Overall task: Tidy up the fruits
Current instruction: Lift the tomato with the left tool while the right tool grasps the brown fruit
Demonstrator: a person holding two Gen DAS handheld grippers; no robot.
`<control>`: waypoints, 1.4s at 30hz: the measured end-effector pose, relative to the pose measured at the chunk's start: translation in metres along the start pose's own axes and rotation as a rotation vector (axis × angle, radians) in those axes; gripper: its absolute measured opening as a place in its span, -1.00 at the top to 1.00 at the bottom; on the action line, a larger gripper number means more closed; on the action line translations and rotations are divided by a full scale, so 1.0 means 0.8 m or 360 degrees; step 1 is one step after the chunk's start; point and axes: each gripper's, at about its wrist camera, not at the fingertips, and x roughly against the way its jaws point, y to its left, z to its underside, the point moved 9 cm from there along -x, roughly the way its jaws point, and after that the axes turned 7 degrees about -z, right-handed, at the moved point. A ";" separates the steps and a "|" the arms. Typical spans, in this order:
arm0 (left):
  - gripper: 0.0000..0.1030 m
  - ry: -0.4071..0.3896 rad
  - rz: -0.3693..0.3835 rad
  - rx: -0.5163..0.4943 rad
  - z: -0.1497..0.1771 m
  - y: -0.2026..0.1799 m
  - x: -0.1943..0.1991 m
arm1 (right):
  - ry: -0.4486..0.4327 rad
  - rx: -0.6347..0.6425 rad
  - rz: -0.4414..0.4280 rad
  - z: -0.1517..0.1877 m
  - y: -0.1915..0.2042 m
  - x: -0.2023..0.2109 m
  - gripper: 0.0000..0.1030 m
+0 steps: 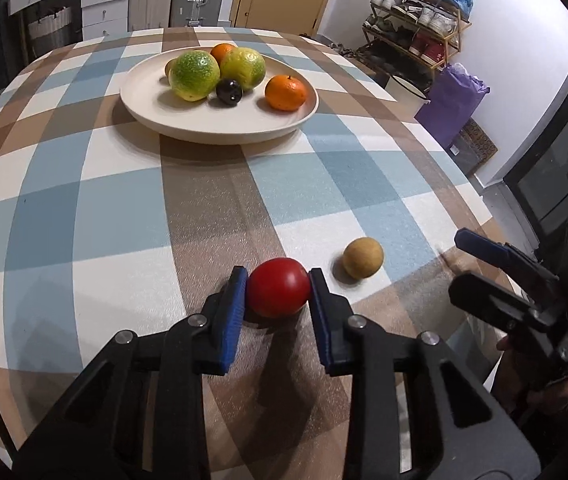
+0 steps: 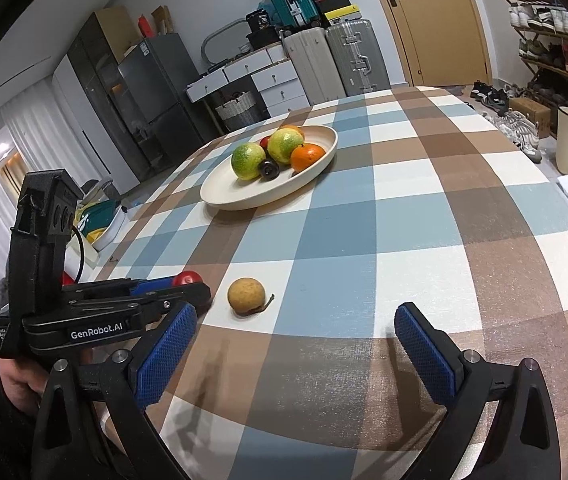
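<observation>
On the checked counter (image 1: 124,208), left gripper (image 1: 278,294) is clamping the red fruit (image 1: 279,292); right gripper (image 2: 296,344) is hovering released near the brown fruit (image 2: 246,295).

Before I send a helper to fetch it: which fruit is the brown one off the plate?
On the checked table, well in front of the plate, two fruits lie loose. The brown fruit is the small, round, tan one with a short stem, free beside the red fruit that the left claw grips.

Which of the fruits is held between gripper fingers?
The red fruit, clamped by the left gripper. The brown fruit lies free; the rest are on the plate.
</observation>
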 end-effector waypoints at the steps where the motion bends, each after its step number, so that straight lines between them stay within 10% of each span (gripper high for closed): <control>1: 0.46 -0.0001 0.0004 0.0006 0.002 0.001 0.002 | 0.0002 0.0000 0.0002 -0.001 0.001 0.000 -0.96; 26: 0.46 -0.0095 0.0034 0.0172 0.006 0.060 0.038 | 0.0182 0.0037 0.0050 0.006 0.028 -0.048 -0.96; 42: 0.46 -0.0106 0.0028 0.0224 0.008 0.069 0.045 | 0.0299 0.0250 0.0093 0.007 0.050 -0.074 0.25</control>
